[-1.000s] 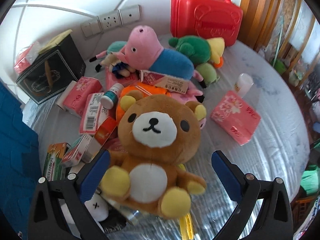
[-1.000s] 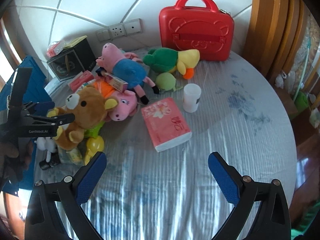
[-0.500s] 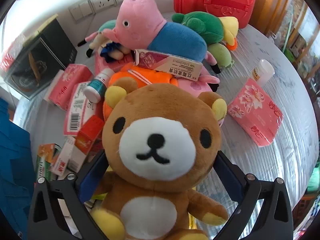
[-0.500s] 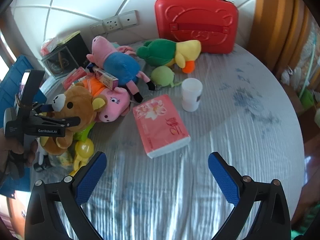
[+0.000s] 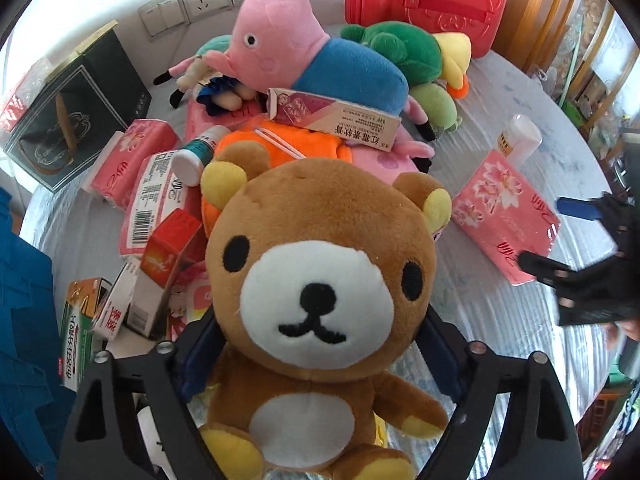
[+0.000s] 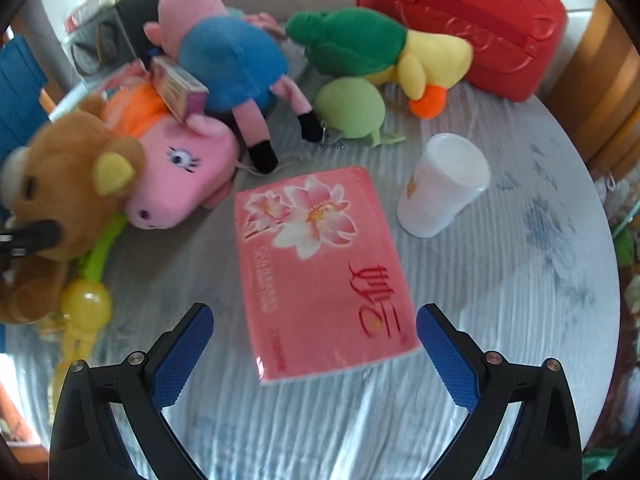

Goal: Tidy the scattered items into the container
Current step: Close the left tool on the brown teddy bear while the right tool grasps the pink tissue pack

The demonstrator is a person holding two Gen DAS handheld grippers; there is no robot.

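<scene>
Tabletop (image 6: 520,280): left tongs (image 5: 320,344) clamp teddy bear (image 5: 320,272); right tongs (image 6: 314,340) wide over tissue pack (image 6: 320,264).

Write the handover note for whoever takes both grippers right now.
Left gripper: around the brown teddy bear, fingers at its neck; grip not confirmed.
Right gripper: open, over the near end of the pink tissue pack, not touching.
Red case: shut, at the back of the table.
Done: nothing stowed.
Left: bear, tissue pack, white cup, the other plush toys and boxes.
</scene>
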